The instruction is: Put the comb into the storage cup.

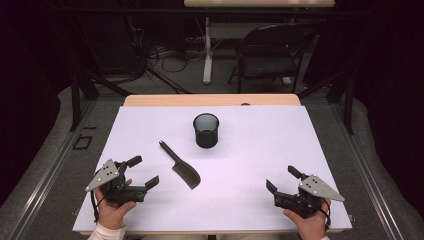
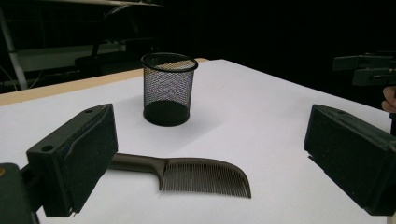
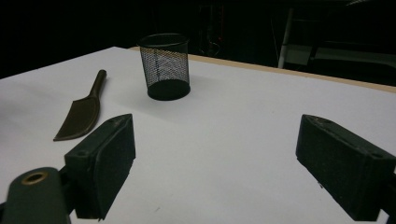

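You see a black wire-mesh metal cup [image 2: 168,88] and a dark, smooth plastic comb [image 2: 196,175] with a slight sheen, on a matt white tabletop [image 1: 260,165] whose far edge shows pale wood. Your jaws look matt black plastic.

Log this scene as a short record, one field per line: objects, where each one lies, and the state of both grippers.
surface: white table top
comb: dark comb lying flat, left of centre, handle pointing away from the person
cup: black mesh cup upright, beyond the comb, apart from it; nothing seen inside
left gripper: left gripper near the front left edge, jaws open, holding nothing, comb ahead of it
right gripper: right gripper near the front right edge, jaws open, holding nothing
contact: neither gripper touches the comb or the cup
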The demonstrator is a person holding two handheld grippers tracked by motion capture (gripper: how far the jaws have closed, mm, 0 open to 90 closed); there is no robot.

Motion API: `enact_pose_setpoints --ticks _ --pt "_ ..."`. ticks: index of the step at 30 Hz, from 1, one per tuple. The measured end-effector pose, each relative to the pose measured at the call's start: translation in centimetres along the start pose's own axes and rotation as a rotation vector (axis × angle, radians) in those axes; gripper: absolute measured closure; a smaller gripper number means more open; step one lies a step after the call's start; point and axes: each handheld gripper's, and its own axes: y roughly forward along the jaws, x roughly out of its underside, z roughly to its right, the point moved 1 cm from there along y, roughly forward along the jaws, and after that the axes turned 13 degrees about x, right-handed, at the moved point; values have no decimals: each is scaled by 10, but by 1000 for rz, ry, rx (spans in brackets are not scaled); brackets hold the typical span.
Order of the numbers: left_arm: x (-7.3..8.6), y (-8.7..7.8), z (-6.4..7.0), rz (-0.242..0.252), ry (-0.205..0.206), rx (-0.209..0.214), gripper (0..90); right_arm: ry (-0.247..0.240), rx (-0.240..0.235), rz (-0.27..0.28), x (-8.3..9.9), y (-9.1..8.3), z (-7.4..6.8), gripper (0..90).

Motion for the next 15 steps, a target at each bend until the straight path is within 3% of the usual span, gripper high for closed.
enact_pose_setpoints --ticks 6,9,10,15 --pt "3 5 -4 -43 -28 -17 42 10 4 7 0 -1 1 142" --pt "2 7 -7 -58 -35 -30 98 -5 2 8 0 -1 0 148" --pt "2 8 -8 -69 -38 -40 154 -5 0 14 -1 0 0 155" --pt "1 14 -16 -104 -78 -72 194 -21 6 -22 0 5 0 170"
